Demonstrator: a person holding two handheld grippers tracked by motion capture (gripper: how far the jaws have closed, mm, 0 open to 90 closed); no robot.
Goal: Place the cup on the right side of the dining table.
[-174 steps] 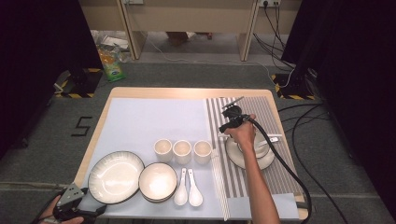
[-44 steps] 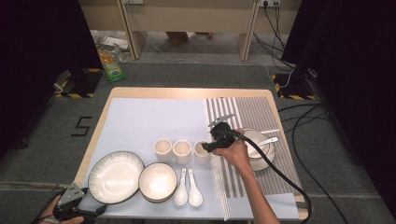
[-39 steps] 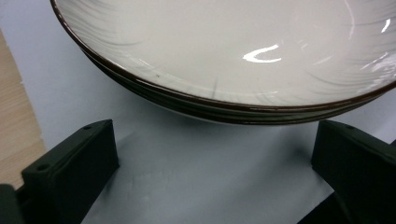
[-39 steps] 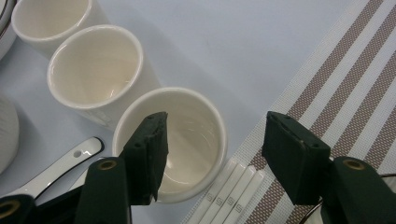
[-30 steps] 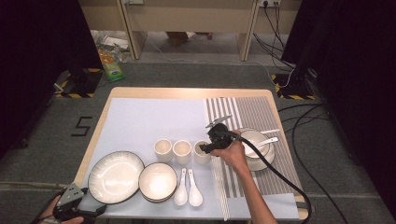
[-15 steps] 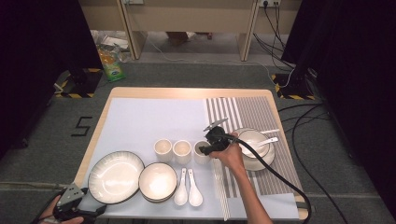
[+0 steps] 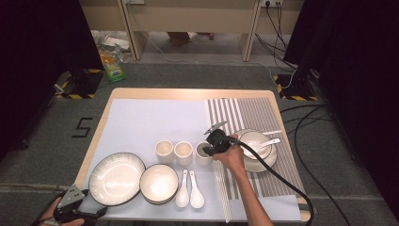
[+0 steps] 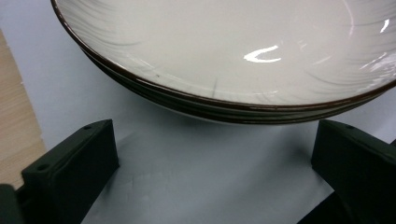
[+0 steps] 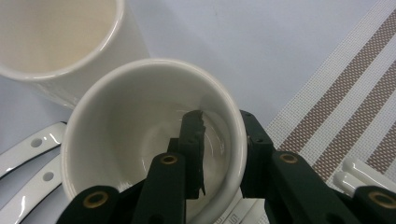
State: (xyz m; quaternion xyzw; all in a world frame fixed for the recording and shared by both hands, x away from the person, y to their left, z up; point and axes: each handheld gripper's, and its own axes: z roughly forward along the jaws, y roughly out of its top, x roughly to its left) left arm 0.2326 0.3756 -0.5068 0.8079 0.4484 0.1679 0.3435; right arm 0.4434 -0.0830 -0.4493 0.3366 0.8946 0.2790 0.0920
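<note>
Small white ceramic cup [image 9: 140,154], the rightmost of a row of three, stands on the pale blue mat [image 7: 155,117] just beside the mat's border with the striped brown-and-white placemat [image 7: 254,113], a little toward the near edge of the tabletop [image 7: 188,92]. The right gripper [image 9: 219,140] has one of its jaws inside the cup and the other outside, and they have just been closing on the cup's wall, which now sits pinched between them. Touching the cup's far side in the right gripper view is the second white cup [image 9: 60,42]; the third cup [image 7: 164,151] stands beyond it toward the left edge. Two white ceramic spoons [image 7: 189,188] lie just near of the row, beside a stack of small white bowls [image 7: 159,182]. A wide white brown-rimmed plate [image 8: 233,51] sits by the near left corner, and the left gripper [image 8: 210,163] rests in front of it with jaws spread wide and nothing between them. On the striped placemat, a white bowl with a spoon [image 7: 256,141] sits on a plate.
</note>
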